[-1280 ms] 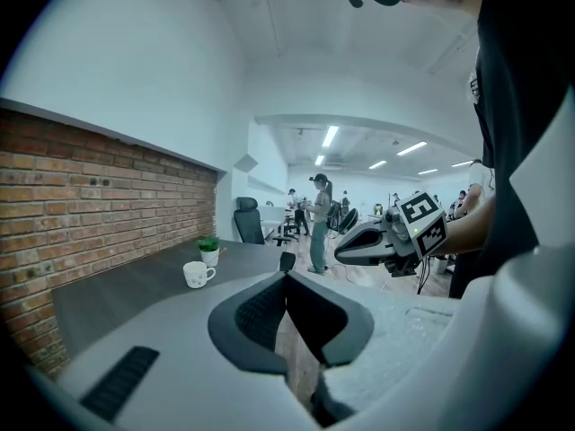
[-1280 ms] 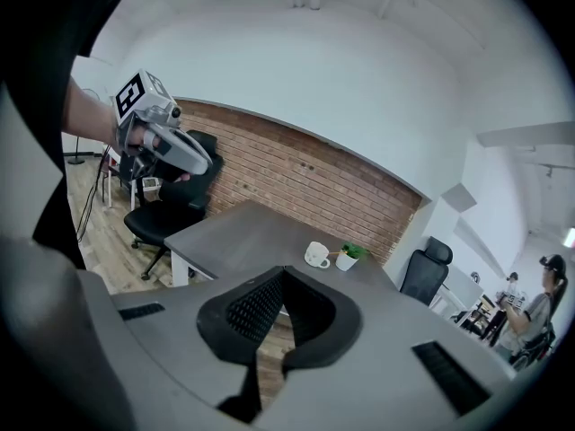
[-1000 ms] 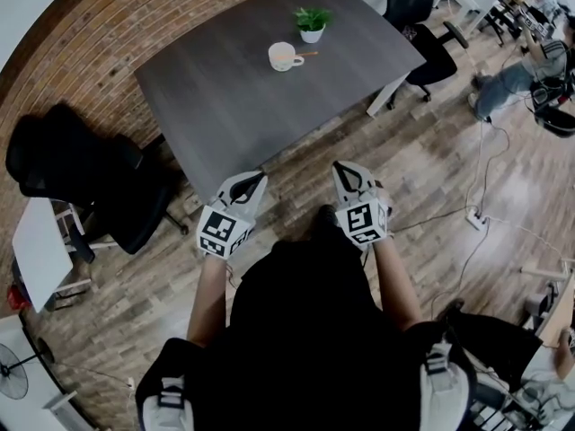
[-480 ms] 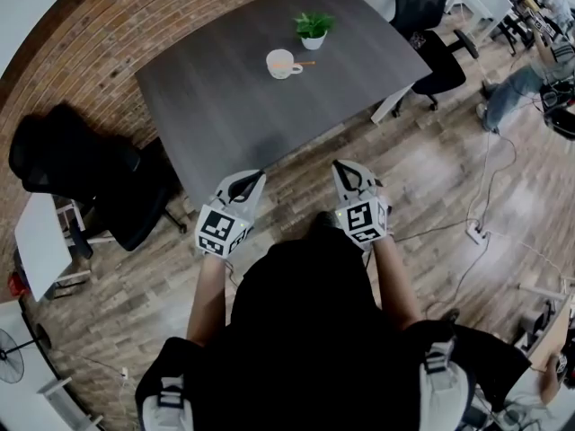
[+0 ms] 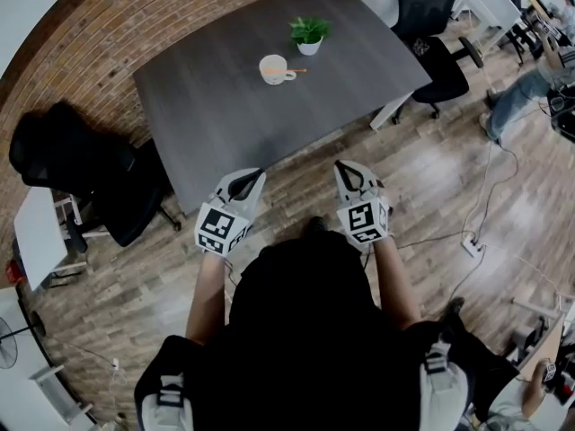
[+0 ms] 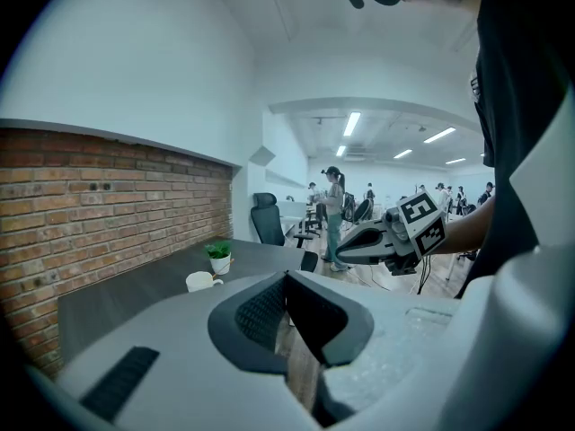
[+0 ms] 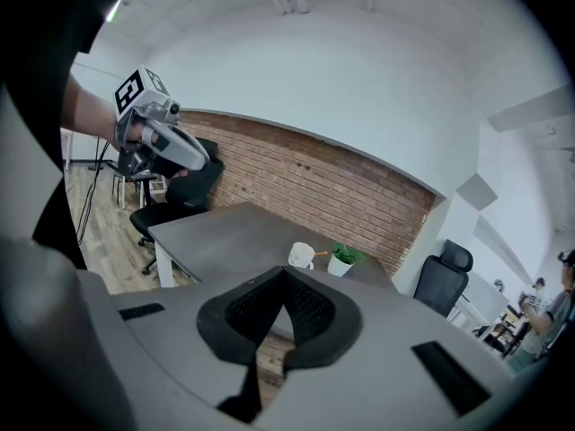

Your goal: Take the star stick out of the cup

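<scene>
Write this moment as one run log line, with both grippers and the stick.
left gripper: shut, empty | right gripper: shut, empty | stick: in cup on table | cup: far from both grippers

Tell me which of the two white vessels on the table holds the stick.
The handled cup; the stick pokes over its rim. The other, a pot, holds a green plant.
</scene>
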